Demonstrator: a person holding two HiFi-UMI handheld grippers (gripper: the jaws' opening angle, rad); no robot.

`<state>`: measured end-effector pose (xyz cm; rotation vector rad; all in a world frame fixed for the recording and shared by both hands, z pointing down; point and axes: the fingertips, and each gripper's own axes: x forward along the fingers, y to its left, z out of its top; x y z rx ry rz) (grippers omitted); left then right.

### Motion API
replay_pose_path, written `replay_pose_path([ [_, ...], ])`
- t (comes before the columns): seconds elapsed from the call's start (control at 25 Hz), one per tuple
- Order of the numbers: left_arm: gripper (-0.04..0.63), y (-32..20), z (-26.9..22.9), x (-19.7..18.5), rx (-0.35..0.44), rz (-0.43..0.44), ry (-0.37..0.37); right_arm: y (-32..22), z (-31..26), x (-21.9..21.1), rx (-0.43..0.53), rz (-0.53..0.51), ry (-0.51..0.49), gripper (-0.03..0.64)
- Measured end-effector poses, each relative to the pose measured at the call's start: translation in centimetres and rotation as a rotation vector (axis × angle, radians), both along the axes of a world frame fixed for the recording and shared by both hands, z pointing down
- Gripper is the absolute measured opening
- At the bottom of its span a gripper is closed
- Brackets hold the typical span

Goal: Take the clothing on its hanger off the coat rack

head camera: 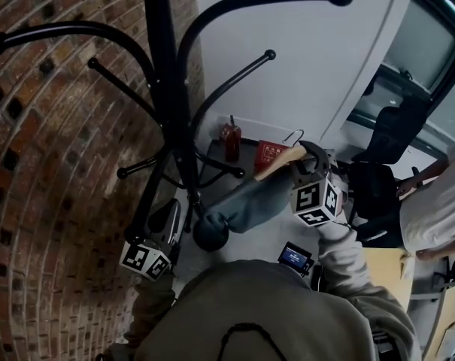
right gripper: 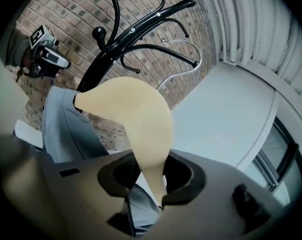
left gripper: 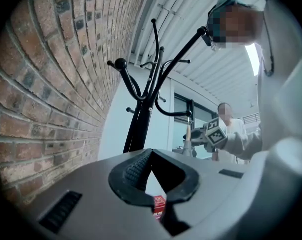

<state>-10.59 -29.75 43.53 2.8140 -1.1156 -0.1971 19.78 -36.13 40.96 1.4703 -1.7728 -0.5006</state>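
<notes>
The black coat rack (head camera: 167, 89) stands by the brick wall. My right gripper (head camera: 306, 158) is shut on the end of a pale wooden hanger (head camera: 278, 164). Grey-blue clothing (head camera: 246, 201) hangs from it, to the right of the pole. The hanger's metal hook (head camera: 293, 135) looks free of the rack's arms. In the right gripper view the hanger (right gripper: 136, 109) fills the jaws, with the clothing (right gripper: 66, 129) at left and the hook (right gripper: 183, 56) near a rack arm (right gripper: 155, 51). My left gripper (head camera: 167, 220) is low beside the pole; its fingertips (left gripper: 150, 156) meet on nothing.
A curved brick wall (head camera: 47, 164) is close on the left. A red fire extinguisher (head camera: 230, 140) and a red box (head camera: 270, 155) stand on the floor behind the rack. A person (head camera: 438, 201) and a black chair (head camera: 385, 138) are at the right.
</notes>
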Motion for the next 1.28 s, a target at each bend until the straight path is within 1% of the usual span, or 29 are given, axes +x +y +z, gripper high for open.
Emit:
replay_pose_path([
  [0.16, 0.008, -0.3, 0.2, 0.4, -0.005, 0.009, -0.005, 0.4, 1.8, 1.7, -0.020, 0.045, 0.006, 0.121],
  [0.36, 0.008, -0.3, 0.5, 0.8, -0.019, 0.025, -0.006, 0.4, 1.9, 2.2, 0.005, 0.064, 0.001, 0.120],
  [0.76, 0.008, -0.9, 0.1, 1.1, 0.000, 0.016, -0.003, 0.1, 2.4, 2.1, -0.011, 0.064, -0.035, 0.120],
  [0.92, 0.008, -0.7, -0.2, 1.1, 0.009, 0.017, -0.013, 0.0, 2.8, 1.8, -0.021, 0.057, -0.042, 0.120],
  [1.28, 0.008, -0.6, 0.1, 0.8, -0.001, 0.013, -0.010, -0.3, 2.7, 0.9, -0.019, 0.044, -0.031, 0.120],
])
